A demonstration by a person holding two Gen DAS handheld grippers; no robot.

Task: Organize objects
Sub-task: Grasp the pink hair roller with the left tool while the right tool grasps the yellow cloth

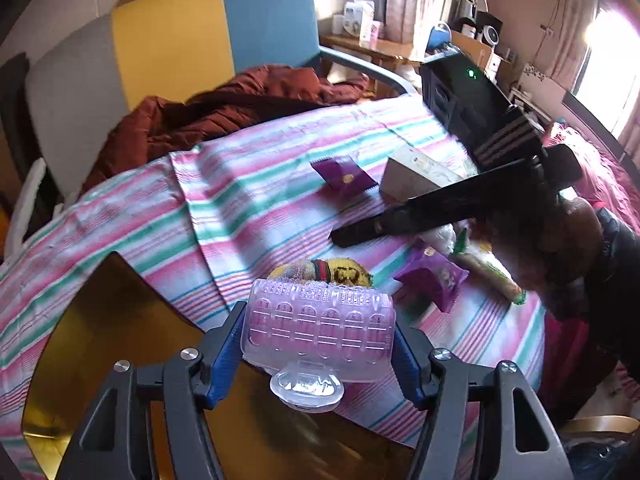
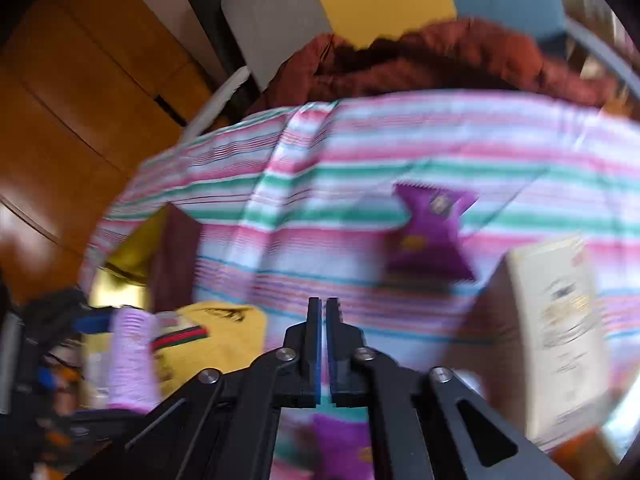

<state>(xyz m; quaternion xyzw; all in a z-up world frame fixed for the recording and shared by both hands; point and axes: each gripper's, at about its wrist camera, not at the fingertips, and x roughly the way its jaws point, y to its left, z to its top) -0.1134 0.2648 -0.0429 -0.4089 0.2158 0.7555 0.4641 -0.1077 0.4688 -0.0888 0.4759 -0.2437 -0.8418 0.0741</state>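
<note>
Snack packets (image 1: 345, 176), box (image 1: 416, 172), striped cloth (image 1: 248, 200) nearby

Left wrist view sits low behind its own hand-held gripper (image 1: 320, 340), close in, looking forward and slightly down across the pink, green and white striped cloth (image 1: 248, 200) toward the grey, yellow and blue chair back (image 1: 172, 40) beyond. It catches the other hand-held gripper (image 1: 400, 220) ahead to the right. Right wrist view, blurred, looks along its own fingers (image 2: 324, 344) over the same cloth (image 2: 360, 152). Both share the purple foil packet (image 1: 344, 176) (image 2: 432, 232), cream box (image 1: 420, 172) (image 2: 560, 320) and rust-brown quilted jacket (image 1: 224, 108) (image 2: 440, 60).
</note>
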